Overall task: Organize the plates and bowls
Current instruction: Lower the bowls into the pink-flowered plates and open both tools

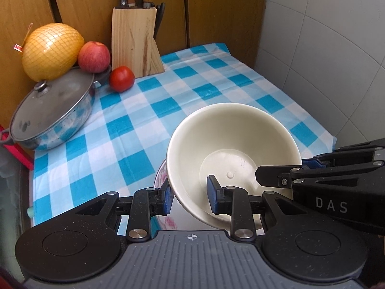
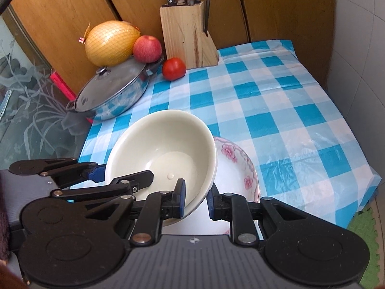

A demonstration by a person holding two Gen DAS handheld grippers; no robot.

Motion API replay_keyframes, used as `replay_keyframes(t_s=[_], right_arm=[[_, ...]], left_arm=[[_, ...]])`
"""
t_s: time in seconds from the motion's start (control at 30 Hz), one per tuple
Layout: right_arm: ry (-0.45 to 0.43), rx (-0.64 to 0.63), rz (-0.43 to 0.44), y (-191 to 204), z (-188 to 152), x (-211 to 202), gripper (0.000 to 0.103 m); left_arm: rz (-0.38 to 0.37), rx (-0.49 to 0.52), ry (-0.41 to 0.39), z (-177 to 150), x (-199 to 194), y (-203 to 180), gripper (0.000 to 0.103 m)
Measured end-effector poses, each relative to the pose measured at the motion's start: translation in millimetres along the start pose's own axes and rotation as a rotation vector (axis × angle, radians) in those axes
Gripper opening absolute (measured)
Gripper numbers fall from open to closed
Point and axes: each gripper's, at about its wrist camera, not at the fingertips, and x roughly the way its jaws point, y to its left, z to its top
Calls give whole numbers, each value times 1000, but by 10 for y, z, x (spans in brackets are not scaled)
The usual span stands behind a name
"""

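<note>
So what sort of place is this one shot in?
Most likely a home kitchen: a knife block stands against wooden doors, with a lidded pan, a tomato and other fruit on a checked tablecloth.

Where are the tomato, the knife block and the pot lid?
tomato (image 1: 121, 78), left wrist view, middle of its red skin.
knife block (image 1: 133, 41), left wrist view, front wooden face.
pot lid (image 2: 113, 84), right wrist view, glass surface below the knob.

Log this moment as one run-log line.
left gripper: shut on cream bowl rim | right gripper: shut on opposite rim | bowl tilted over floral plate | checked cloth
</note>
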Motion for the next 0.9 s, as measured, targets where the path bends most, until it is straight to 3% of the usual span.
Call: replay_keyframes(t_s=[0.9], right_arm=[[70, -17, -11, -1, -212, -125, 20]], left_arm=[[-16, 76, 47, -217, -161, -169, 37]])
